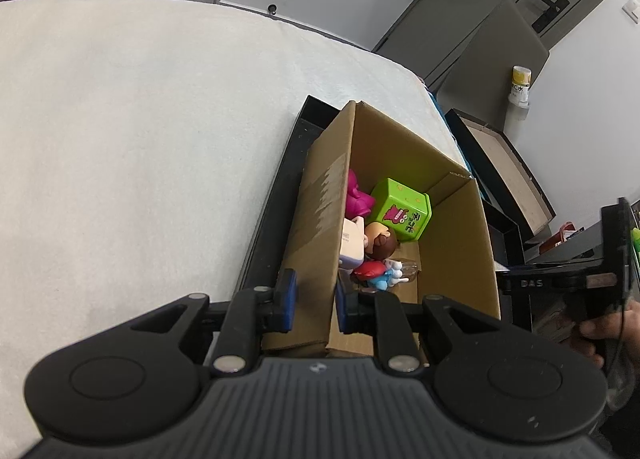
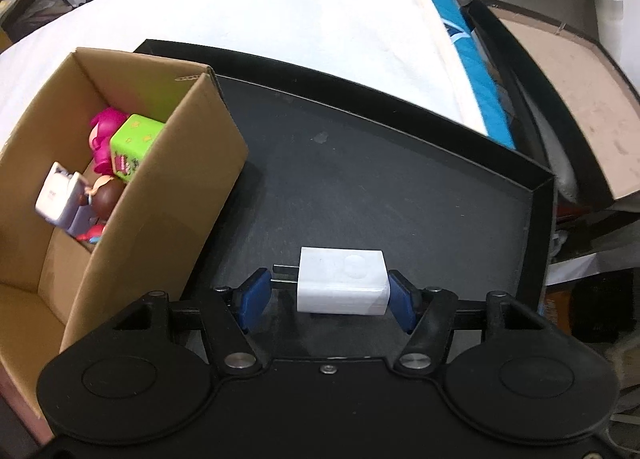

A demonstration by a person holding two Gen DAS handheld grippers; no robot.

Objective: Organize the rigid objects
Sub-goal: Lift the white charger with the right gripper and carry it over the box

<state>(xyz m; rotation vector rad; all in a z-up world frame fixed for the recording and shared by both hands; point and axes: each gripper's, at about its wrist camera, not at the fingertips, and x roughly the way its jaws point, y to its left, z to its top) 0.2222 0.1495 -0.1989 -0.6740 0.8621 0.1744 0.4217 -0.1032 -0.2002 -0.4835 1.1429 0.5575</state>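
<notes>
One white charger (image 2: pixel 342 283) between open right gripper (image 2: pixel 325 296); left gripper (image 1: pixel 314 299) clamping one cardboard box (image 1: pixel 320 227).

Box (image 2: pixel 152 195) wall over toys (image 2: pixel 100 199), partly hidden

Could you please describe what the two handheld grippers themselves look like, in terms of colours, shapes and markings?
Both the left gripper and the right gripper are matte black, with a ribbed body, two round discs at the sides, angular linkage arms with silver pivot pins, and blue pads on the fingertips. From the left wrist view, the right one bears pale lettering reading DAS.
</notes>
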